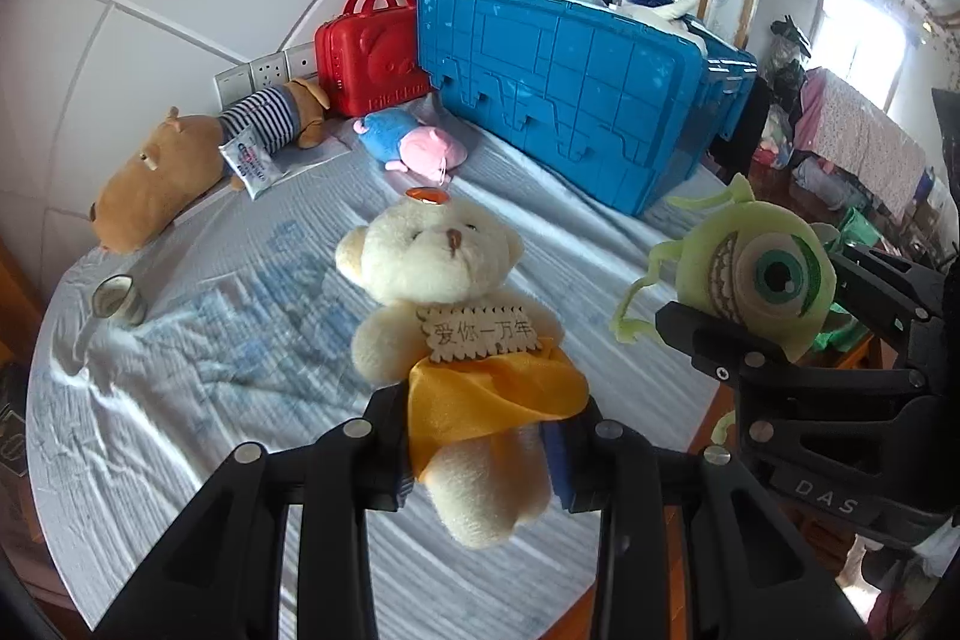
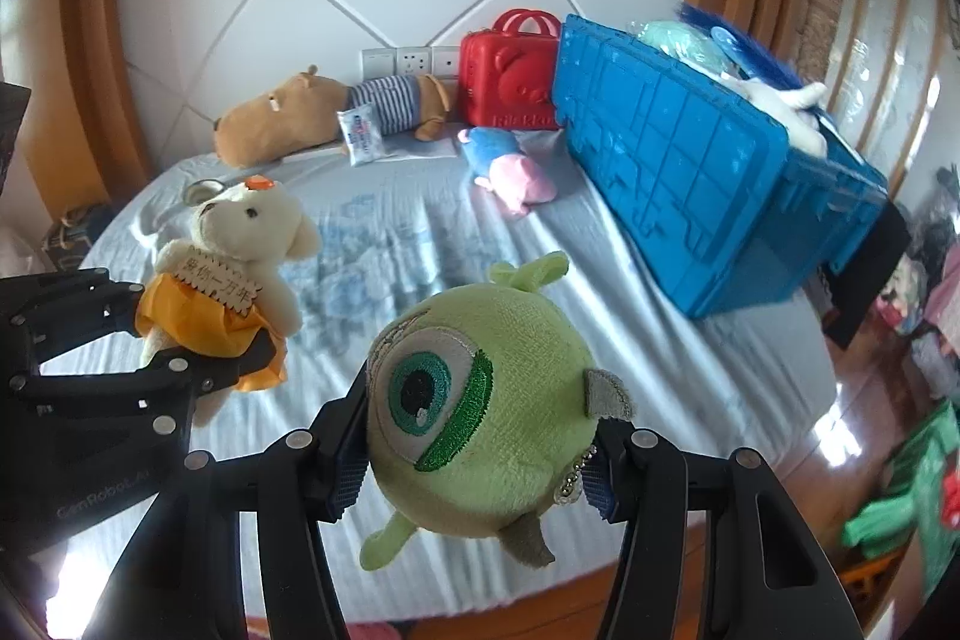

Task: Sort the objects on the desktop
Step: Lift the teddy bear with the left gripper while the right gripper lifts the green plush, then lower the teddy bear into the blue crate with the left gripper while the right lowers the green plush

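Note:
My left gripper (image 1: 486, 454) is shut on a cream teddy bear (image 1: 444, 274) in a yellow skirt and holds it above the table; the bear also shows in the right wrist view (image 2: 240, 256). My right gripper (image 2: 474, 466) is shut on a green one-eyed monster plush (image 2: 480, 400), which also shows in the left wrist view (image 1: 756, 274). A blue crate (image 1: 576, 82) with several toys in it stands at the back right, and shows in the right wrist view (image 2: 696, 160) too.
A brown capybara plush (image 1: 156, 178), a striped dog plush (image 1: 270, 118), a blue-pink pig plush (image 1: 414, 142), a red case (image 1: 366, 58) and a small packet (image 1: 252, 166) lie at the back of the cloth-covered table (image 1: 240, 400). A tape roll (image 1: 117, 301) sits left.

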A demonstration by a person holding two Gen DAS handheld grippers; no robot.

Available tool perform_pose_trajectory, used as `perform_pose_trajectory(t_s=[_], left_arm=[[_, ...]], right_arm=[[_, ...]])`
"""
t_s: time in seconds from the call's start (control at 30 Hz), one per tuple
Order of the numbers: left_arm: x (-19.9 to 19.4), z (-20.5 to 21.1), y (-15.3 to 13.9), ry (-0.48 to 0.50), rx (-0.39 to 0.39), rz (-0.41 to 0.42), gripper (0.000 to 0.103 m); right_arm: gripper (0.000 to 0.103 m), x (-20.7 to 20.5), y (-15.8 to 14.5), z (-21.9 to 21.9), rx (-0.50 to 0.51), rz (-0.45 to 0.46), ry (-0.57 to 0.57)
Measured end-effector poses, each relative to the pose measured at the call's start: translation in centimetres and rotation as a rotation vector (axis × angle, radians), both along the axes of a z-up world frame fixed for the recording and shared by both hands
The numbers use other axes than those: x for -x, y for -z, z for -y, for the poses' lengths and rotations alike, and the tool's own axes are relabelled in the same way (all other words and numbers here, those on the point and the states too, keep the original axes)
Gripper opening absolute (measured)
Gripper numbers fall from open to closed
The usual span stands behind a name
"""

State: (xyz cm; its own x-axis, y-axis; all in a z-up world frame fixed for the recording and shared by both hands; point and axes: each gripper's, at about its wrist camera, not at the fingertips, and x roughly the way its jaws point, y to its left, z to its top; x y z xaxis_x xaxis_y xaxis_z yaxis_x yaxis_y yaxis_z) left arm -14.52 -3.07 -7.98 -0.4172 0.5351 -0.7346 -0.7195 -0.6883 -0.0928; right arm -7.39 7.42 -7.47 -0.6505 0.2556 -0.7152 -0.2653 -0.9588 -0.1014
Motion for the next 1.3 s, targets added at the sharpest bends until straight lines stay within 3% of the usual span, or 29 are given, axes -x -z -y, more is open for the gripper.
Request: perform_pose_trajectory(t_s=[0.4, 0.6, 0.83, 1.0, 1.13, 1.3], left_arm=[[5.3, -8.0, -3.1, -0.039, -0.041, -0.052, 0.033], [7.0, -14.0, -5.1, -0.076, -0.072, -0.089, 0.033], [8.0, -27.6, -9.8, -0.107, -0.143, -0.155, 0.033], [8.5, -38.4, -12.6, -0.079, -0.167, -0.153, 0.033], [9.3, -45.0, -11.6, -0.075, -0.105, -0.118, 0.033], [10.9, -48.2, -8.3, -0.111, -0.027, -0.024, 0.033]], right_arm=[[0.057, 4.1, -3.1, -9.5, -0.021, -0.052, -0.039], [0.057, 5.0, -5.5, -16.6, -0.031, -0.127, -0.074], [0.057, 6.7, -10.7, -29.8, -0.110, -0.226, -0.141], [0.057, 7.9, -11.2, -39.4, -0.102, -0.197, -0.135], [0.057, 9.1, -9.8, -44.8, -0.062, -0.160, -0.135], [0.057, 10.4, -7.3, -48.1, -0.037, -0.112, -0.163]])
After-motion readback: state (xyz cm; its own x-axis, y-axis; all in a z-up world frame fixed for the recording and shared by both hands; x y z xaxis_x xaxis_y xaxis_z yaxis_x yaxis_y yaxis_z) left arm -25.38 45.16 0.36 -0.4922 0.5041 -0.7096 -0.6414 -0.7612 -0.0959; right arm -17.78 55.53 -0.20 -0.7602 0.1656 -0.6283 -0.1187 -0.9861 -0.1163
